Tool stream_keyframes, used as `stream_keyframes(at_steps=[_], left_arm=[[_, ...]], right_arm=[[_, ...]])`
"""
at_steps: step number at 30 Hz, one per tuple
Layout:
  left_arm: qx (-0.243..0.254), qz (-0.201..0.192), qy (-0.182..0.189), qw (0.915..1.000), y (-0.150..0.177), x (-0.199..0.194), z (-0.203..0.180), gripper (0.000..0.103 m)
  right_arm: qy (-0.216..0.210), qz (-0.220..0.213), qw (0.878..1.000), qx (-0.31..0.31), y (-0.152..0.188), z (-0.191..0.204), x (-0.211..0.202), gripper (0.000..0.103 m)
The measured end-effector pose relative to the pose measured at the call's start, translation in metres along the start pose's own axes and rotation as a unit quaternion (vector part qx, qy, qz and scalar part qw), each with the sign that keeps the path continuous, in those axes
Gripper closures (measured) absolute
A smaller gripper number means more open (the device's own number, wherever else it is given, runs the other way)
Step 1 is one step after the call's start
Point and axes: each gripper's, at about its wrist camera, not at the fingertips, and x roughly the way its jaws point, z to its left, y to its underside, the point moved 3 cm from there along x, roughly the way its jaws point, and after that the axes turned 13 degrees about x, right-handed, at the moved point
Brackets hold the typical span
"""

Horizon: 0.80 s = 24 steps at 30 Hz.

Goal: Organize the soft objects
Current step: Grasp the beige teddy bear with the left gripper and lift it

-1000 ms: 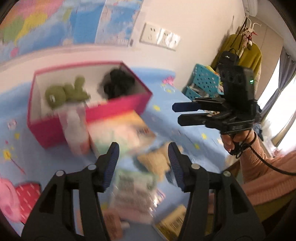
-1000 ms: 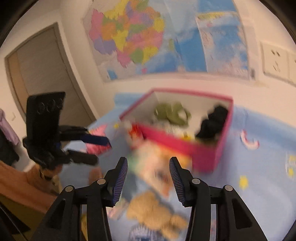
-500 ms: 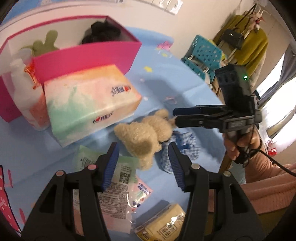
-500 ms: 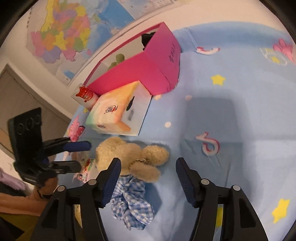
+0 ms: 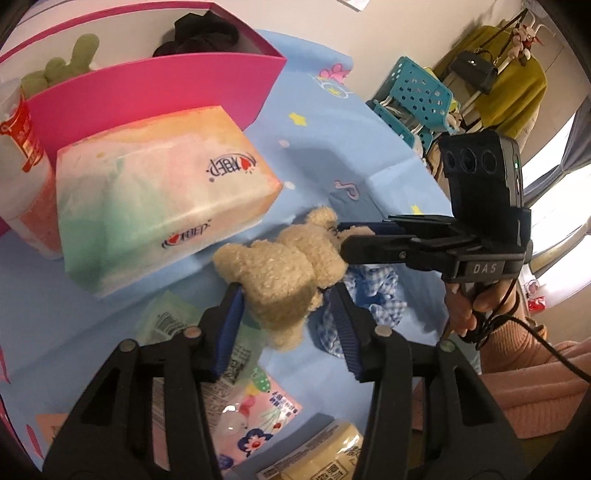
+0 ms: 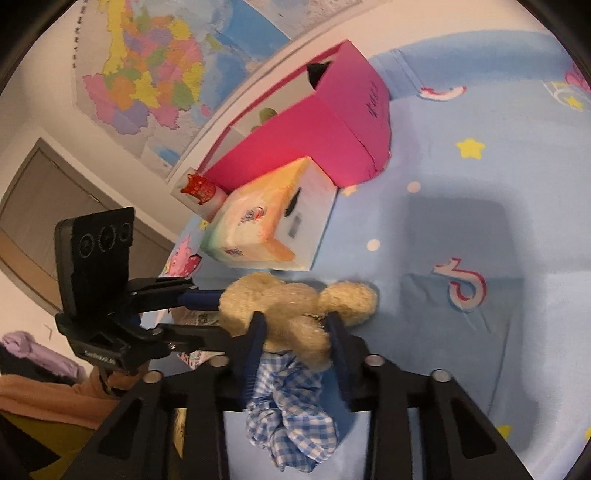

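Observation:
A tan plush bear (image 5: 284,269) lies on the blue sheet, beside a blue checked scrunchie (image 5: 373,291). My left gripper (image 5: 286,295) is open with its jaws around the bear's near end. My right gripper (image 6: 295,325) is also open, its jaws around the bear (image 6: 291,306) from the other side, above the scrunchie (image 6: 291,402). It shows in the left wrist view (image 5: 345,236) at the bear's far end. A pink box (image 5: 155,96) behind holds a green plush (image 5: 70,62) and a black soft item (image 5: 203,33).
A pastel tissue pack (image 5: 155,199) lies in front of the pink box, a white bottle (image 5: 22,162) to its left. Snack packets (image 5: 243,413) lie near my left gripper. A teal basket (image 5: 413,96) and coat rack stand beyond the bed's edge.
Both grippers have come down and forward to the plush bear, from opposite sides. The bear now sits between both pairs of jaws. The jaws stay open.

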Motion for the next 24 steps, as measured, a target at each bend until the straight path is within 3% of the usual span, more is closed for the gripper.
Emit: stream_keyframes(at_steps=[3,14,19,24], left_arm=[[-0.003,-0.008,0.003,1.0000,-0.005,-0.003,-0.002,0.052],[0.011,-0.054,0.001,0.9985,-0.024,-0.030,-0.014,0.053],[-0.008,-0.038,0.010,0.9992,-0.017,-0.019,0.003,0.053],[-0.024,-0.009,0.019,0.9995,-0.006,-0.002,0.012,0.053]], right_arm=[[0.000,-0.007,1.000,-0.007,-0.002,0.005,-0.004,0.086],[-0.008,-0.046,0.996,-0.073,-0.020,0.049,-0.025,0.089],[0.007,-0.055,0.997,-0.052,-0.025,0.035,-0.026,0.089],[0.031,-0.031,0.999,-0.016,-0.016,0.004,-0.018,0.088]])
